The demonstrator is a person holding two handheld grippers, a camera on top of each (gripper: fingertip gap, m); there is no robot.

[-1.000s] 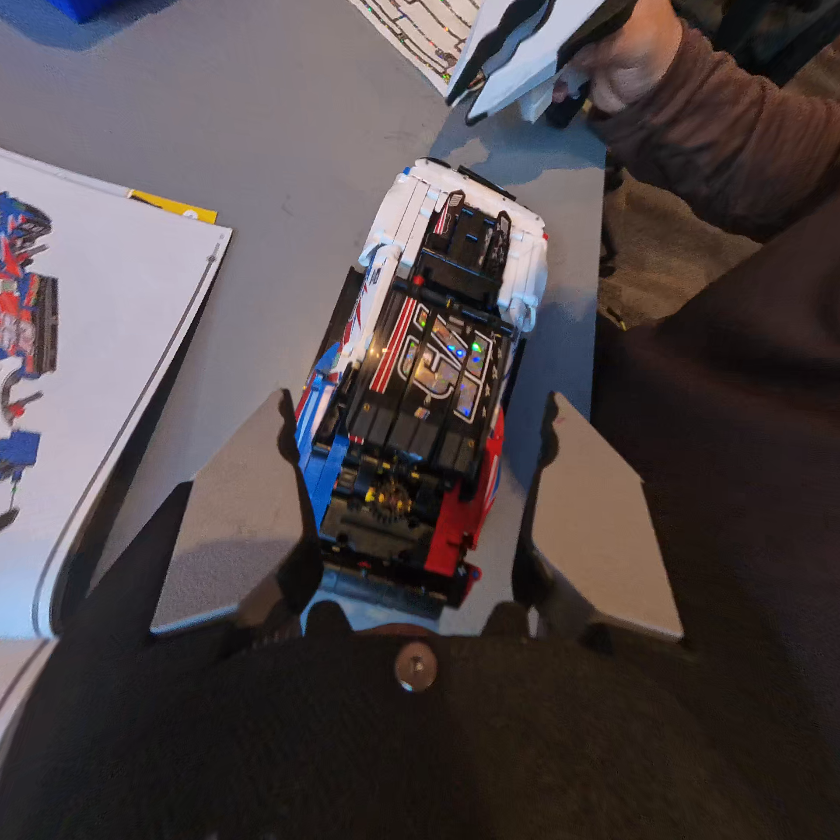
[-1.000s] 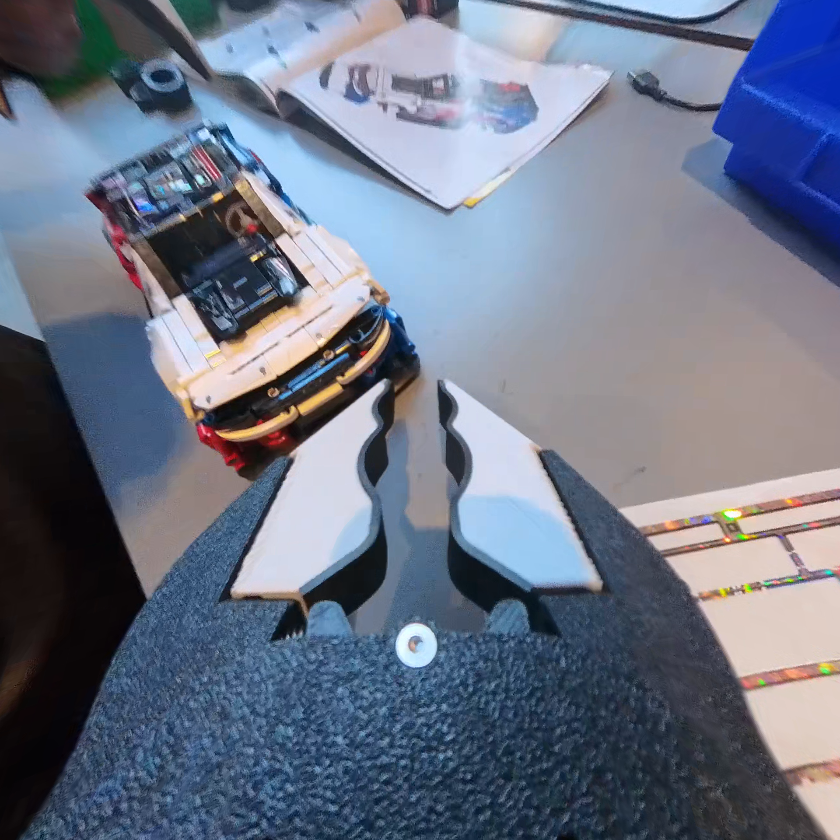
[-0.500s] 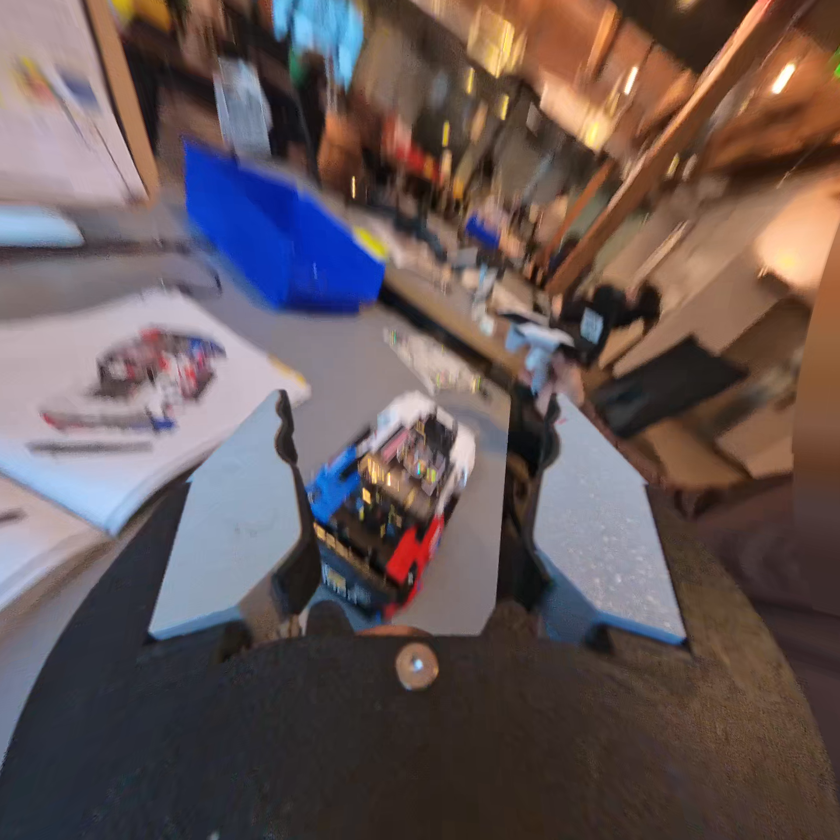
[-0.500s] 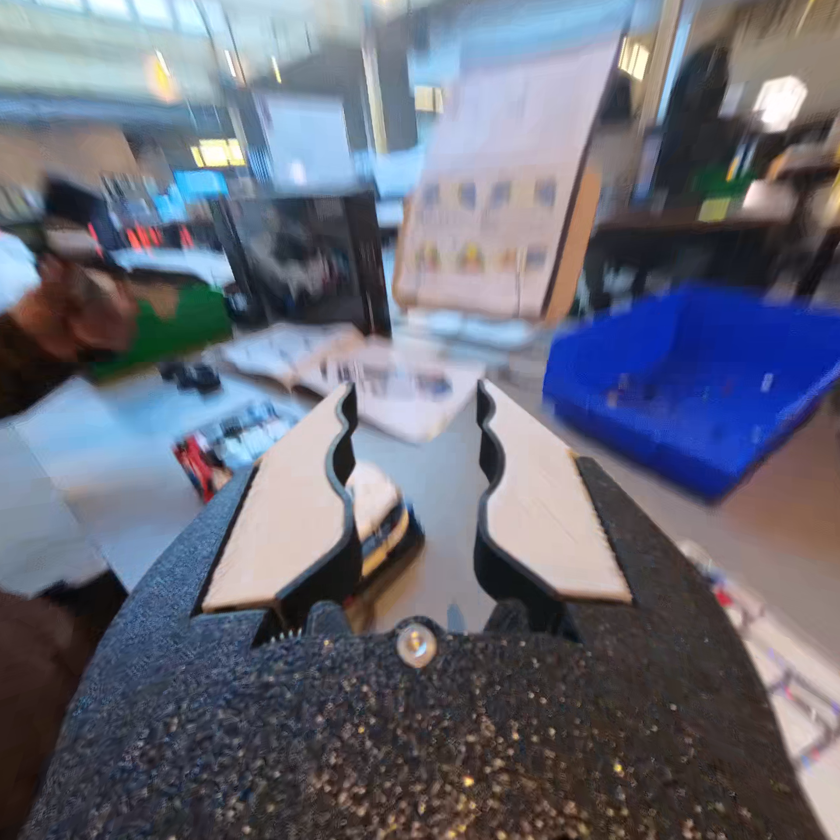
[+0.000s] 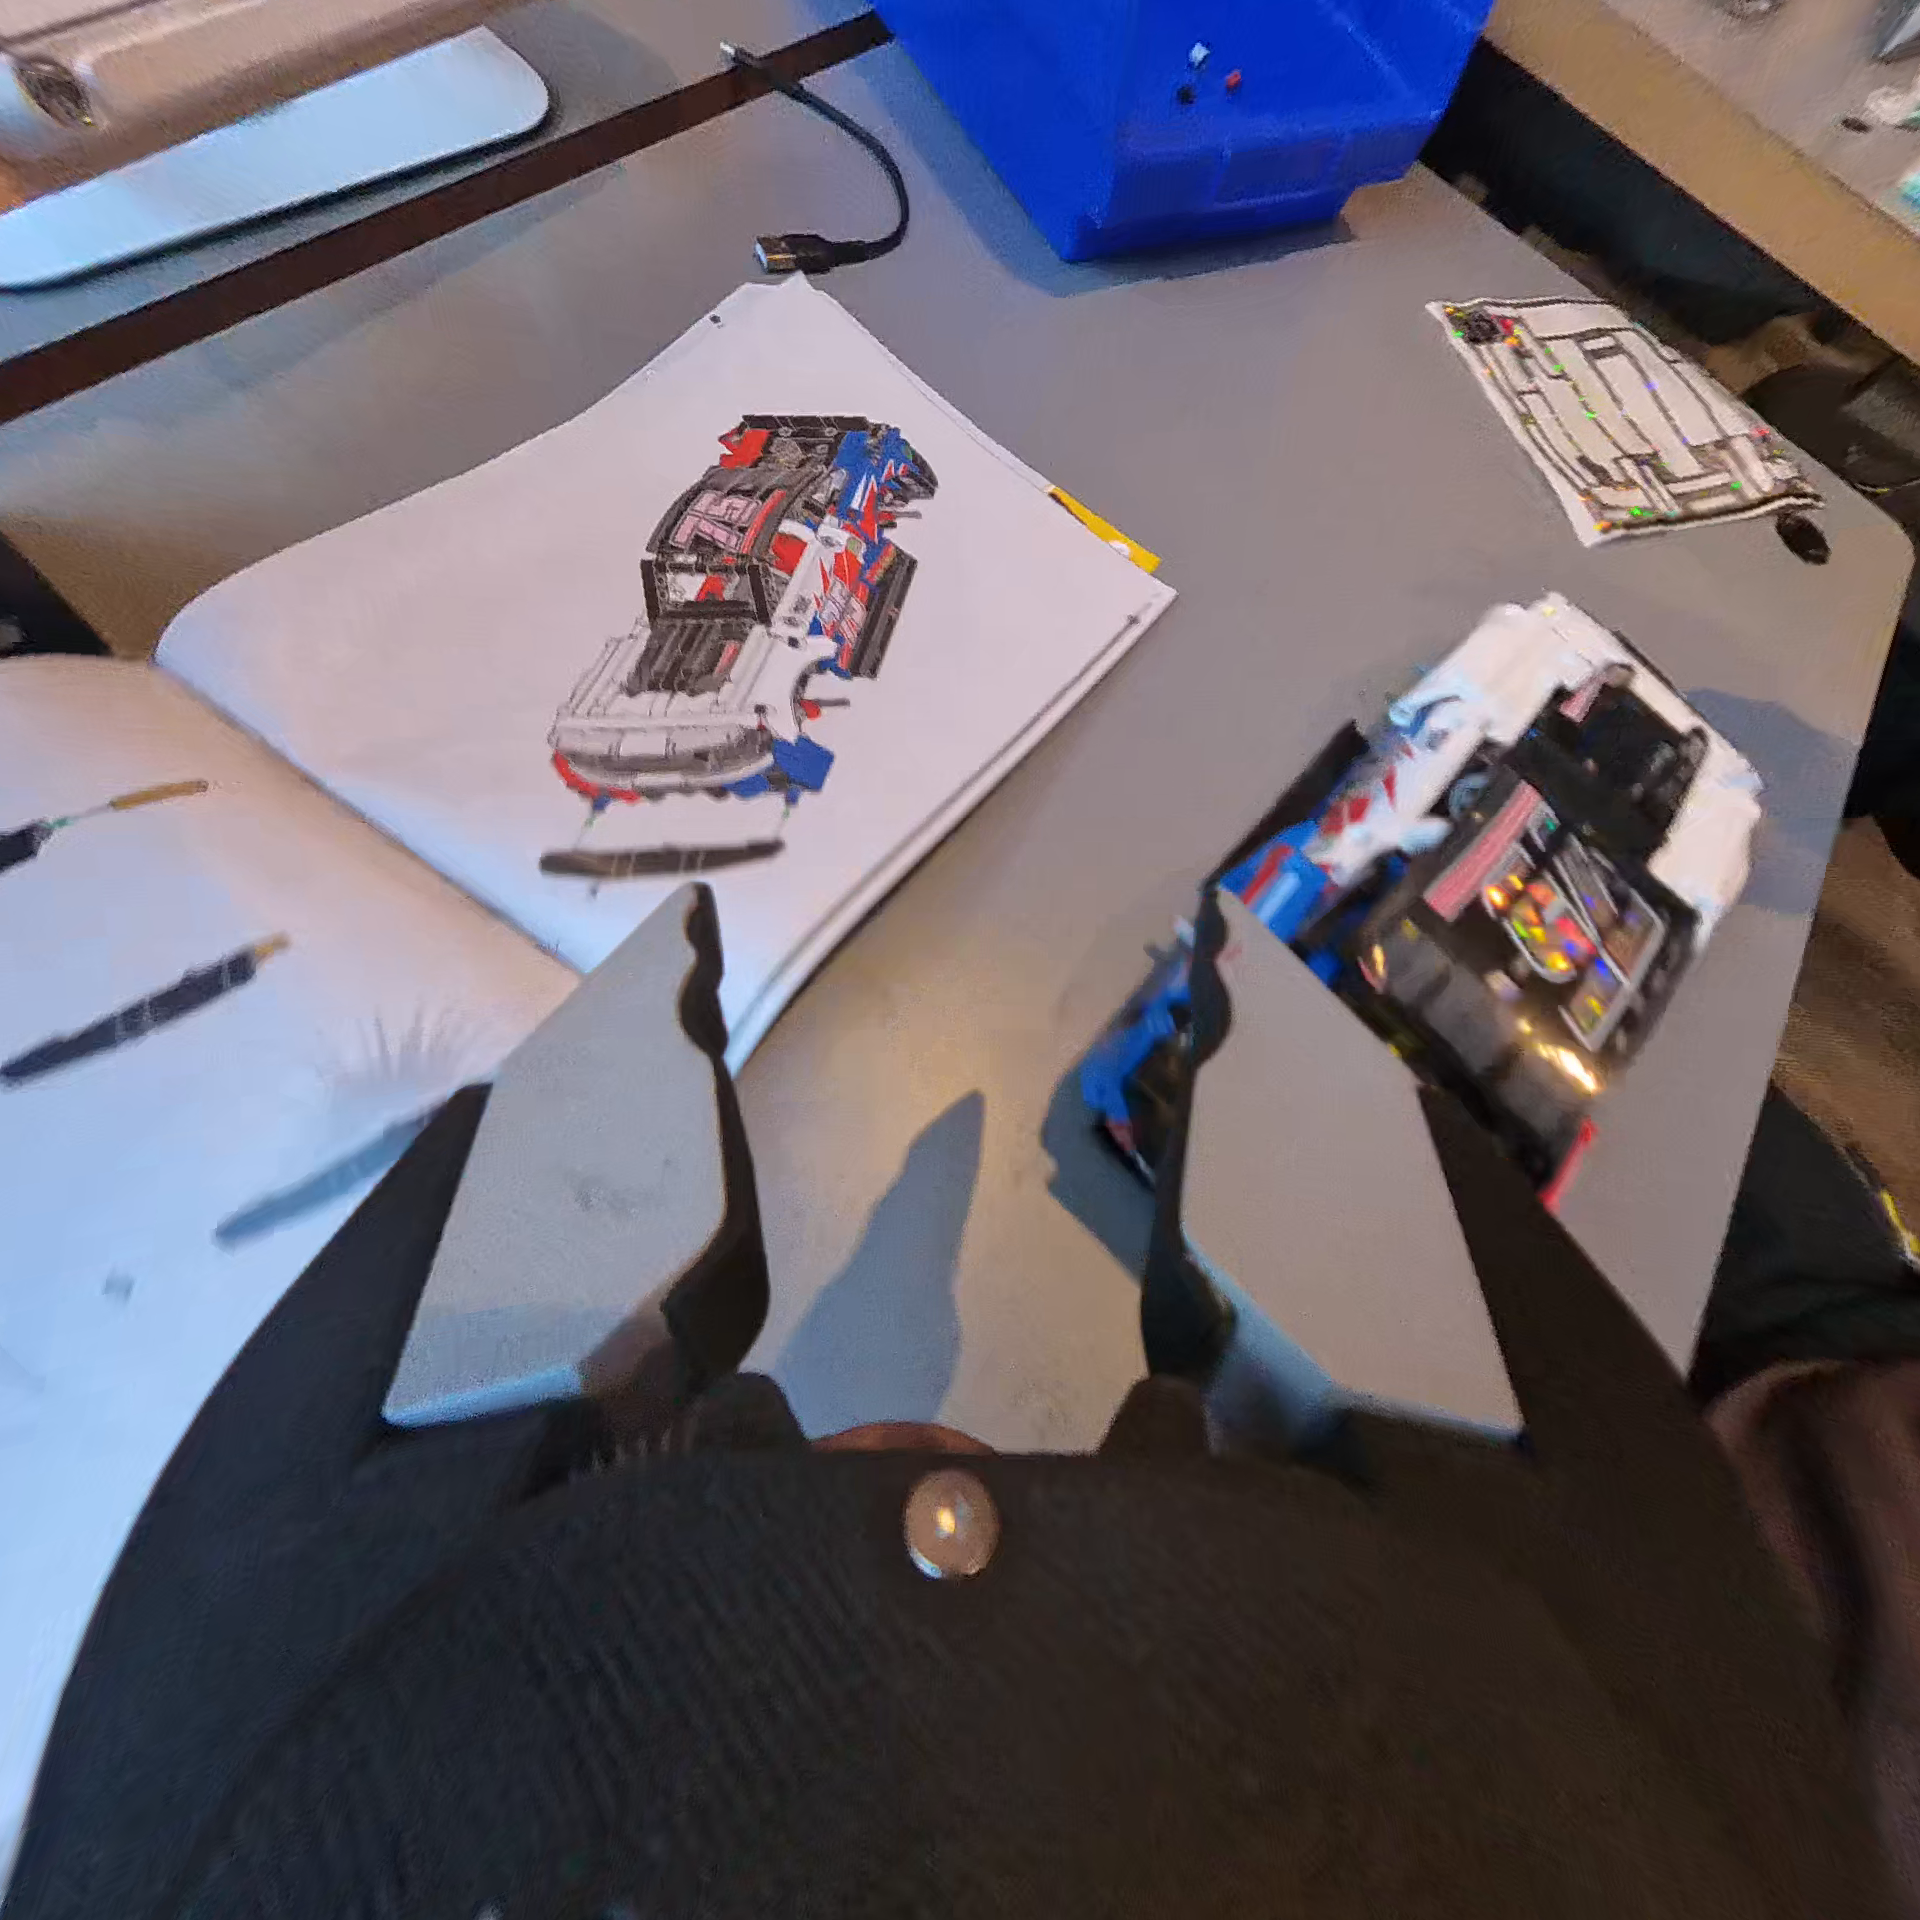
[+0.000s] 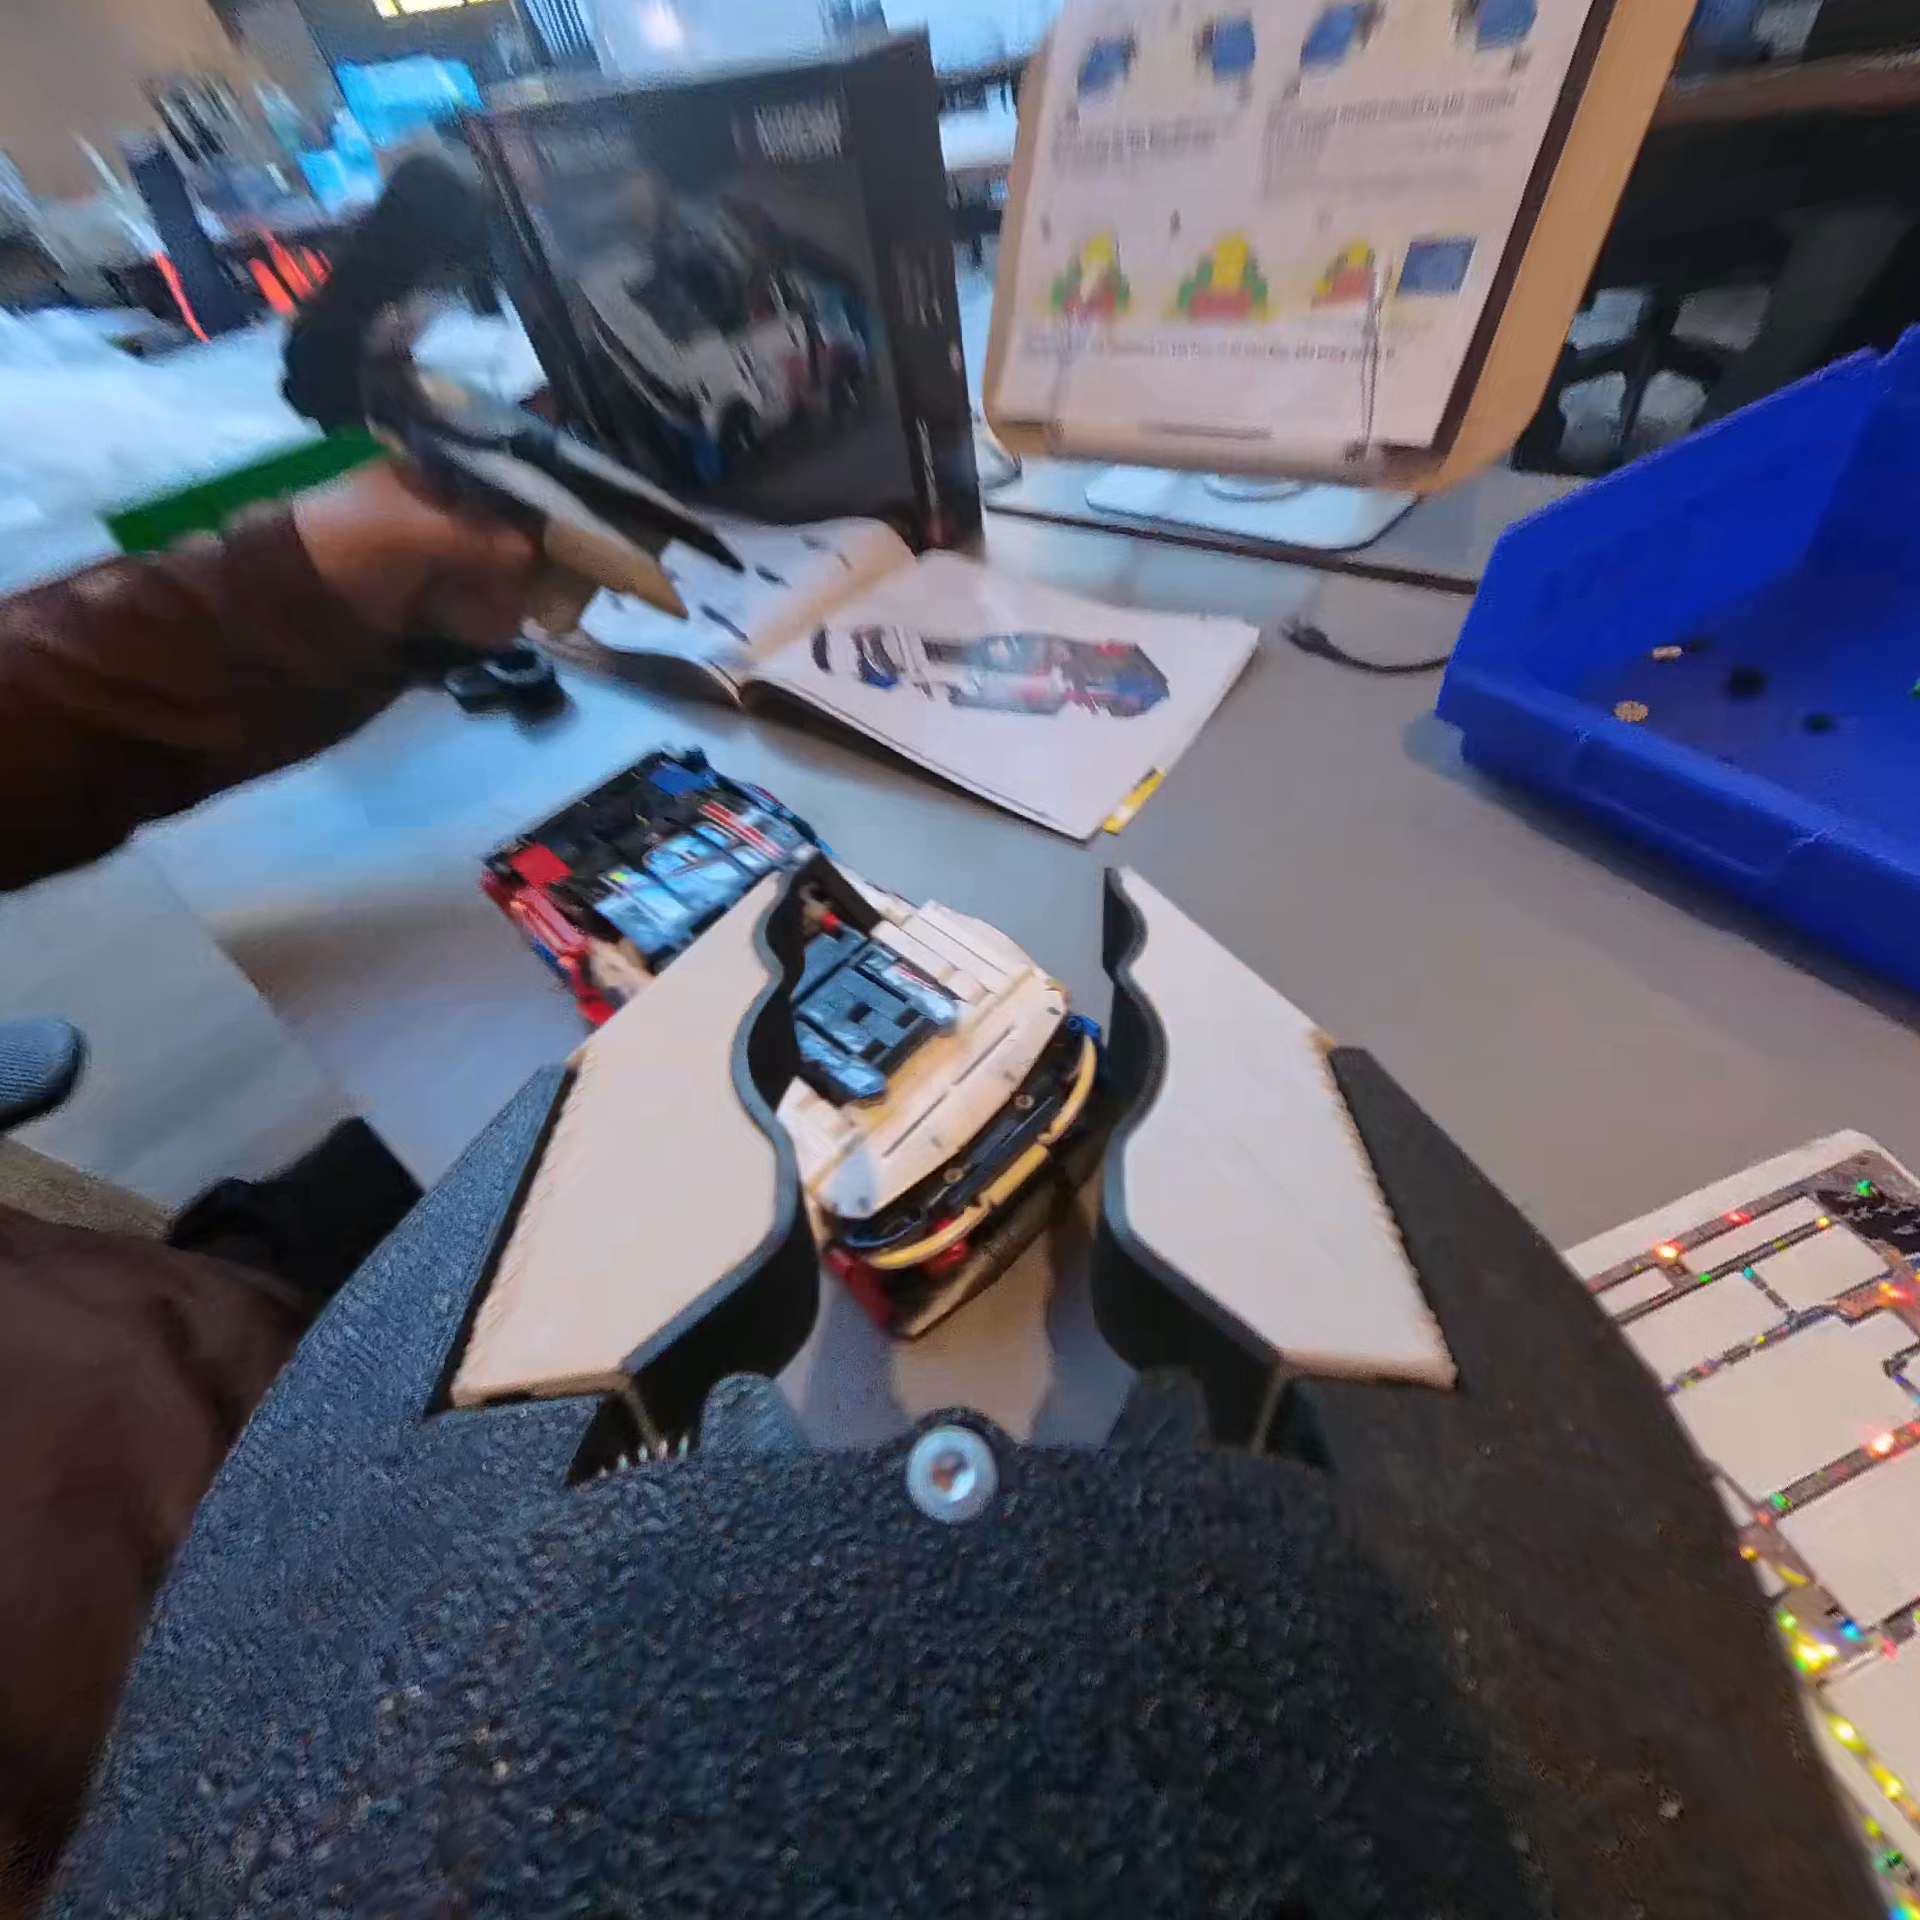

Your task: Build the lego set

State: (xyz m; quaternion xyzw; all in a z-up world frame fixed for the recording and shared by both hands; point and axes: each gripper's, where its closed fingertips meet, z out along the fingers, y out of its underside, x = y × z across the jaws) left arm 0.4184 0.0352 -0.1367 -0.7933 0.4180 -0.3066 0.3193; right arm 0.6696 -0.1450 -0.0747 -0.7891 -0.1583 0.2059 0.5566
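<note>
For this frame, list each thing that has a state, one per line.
left gripper: open, empty, above the table
right gripper: open, empty, fingers either side of the car's nose
lego car: on the table, upright
instruction booklet: lying open
blue bin: open-topped, a few small parts inside
sticker sheet: flat on the table

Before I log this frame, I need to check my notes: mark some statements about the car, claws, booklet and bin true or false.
1. Both claws are open. True: the left claw and right claw both show a wide gap.
2. The car lies inside the blue bin. False: it sits on the table.
3. The booklet lies open. True.
4. The left claw grips the car. False: it holds nothing, and the car lies to its right.
</note>
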